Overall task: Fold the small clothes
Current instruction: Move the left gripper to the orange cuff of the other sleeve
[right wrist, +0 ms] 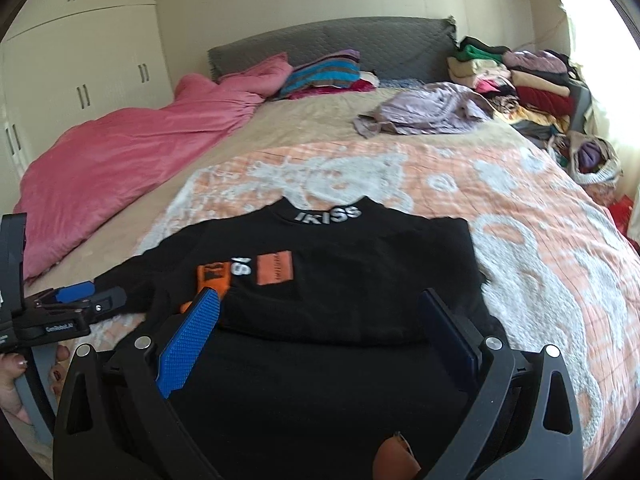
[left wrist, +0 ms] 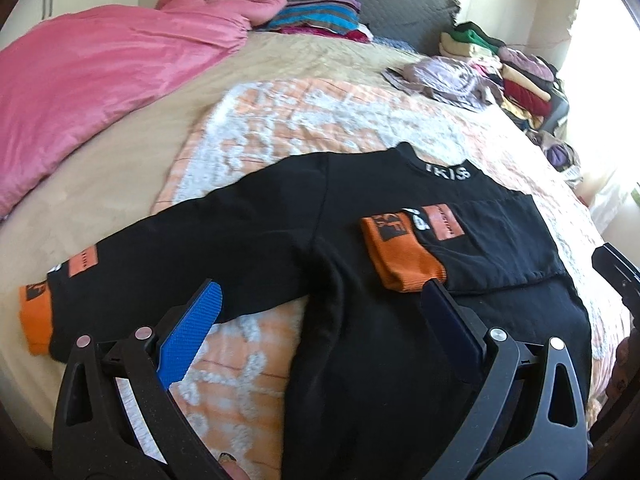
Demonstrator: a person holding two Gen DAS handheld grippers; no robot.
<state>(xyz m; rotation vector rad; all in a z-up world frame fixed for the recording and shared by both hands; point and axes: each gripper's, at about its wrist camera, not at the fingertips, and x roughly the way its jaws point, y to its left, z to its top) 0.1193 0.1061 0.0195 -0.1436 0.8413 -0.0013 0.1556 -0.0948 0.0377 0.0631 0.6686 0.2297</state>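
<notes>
A black sweatshirt (left wrist: 360, 200) with white collar lettering lies flat on an orange-and-white blanket (left wrist: 300, 120). One sleeve is folded across its chest, ending in an orange cuff (left wrist: 400, 256). The other sleeve stretches out to the left, and its orange cuff (left wrist: 36, 316) lies on the beige sheet. My left gripper (left wrist: 322, 286) hovers open above the armpit area with nothing gripped. My right gripper (right wrist: 320, 294) is open over the sweatshirt (right wrist: 340, 248), near the folded sleeve. In the right wrist view the left gripper (right wrist: 76, 304) shows at the left edge, held by a hand (right wrist: 16, 380).
A pink duvet (left wrist: 100, 72) covers the bed's left side. Striped pillows (right wrist: 324, 74) lean on the grey headboard (right wrist: 380, 40). A crumpled lilac garment (right wrist: 432, 110) and a pile of folded clothes (right wrist: 532, 84) sit at the far right, with a bag (right wrist: 596, 160) beside them. White wardrobes (right wrist: 80, 60) stand behind.
</notes>
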